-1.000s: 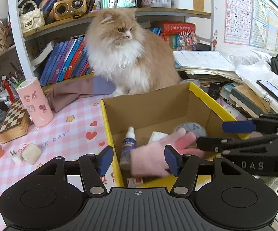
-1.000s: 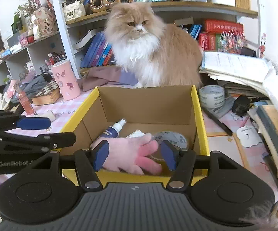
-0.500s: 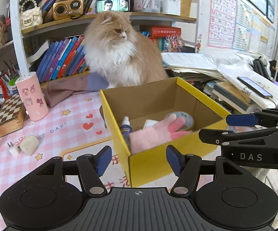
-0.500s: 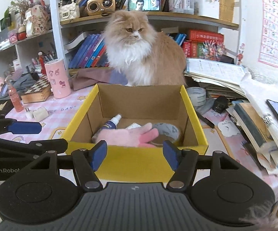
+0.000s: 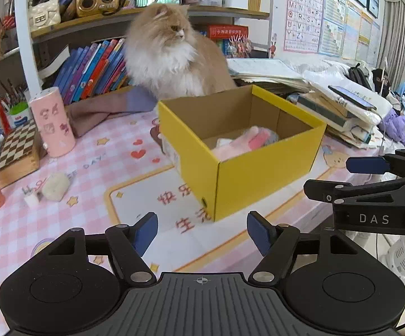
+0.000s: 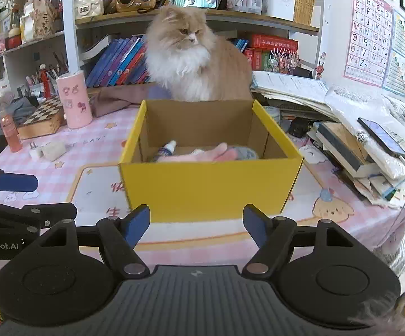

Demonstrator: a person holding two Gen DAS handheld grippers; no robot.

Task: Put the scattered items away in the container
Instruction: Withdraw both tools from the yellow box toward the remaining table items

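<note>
Left gripper (image 5: 202,232) fingers opening, nothing between. Right gripper (image 6: 196,225) same, opening, empty. Both short of yellow box (image 6: 211,184) on surface (image 5: 76,168). Pink glove (image 6: 202,155) and spray bottle (image 6: 166,149) inside box. Cat (image 6: 194,64) sits behind box.

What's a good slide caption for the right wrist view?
Empty right claw opening before the yellow box holding a pink glove and spray bottle, cat watching.
</note>
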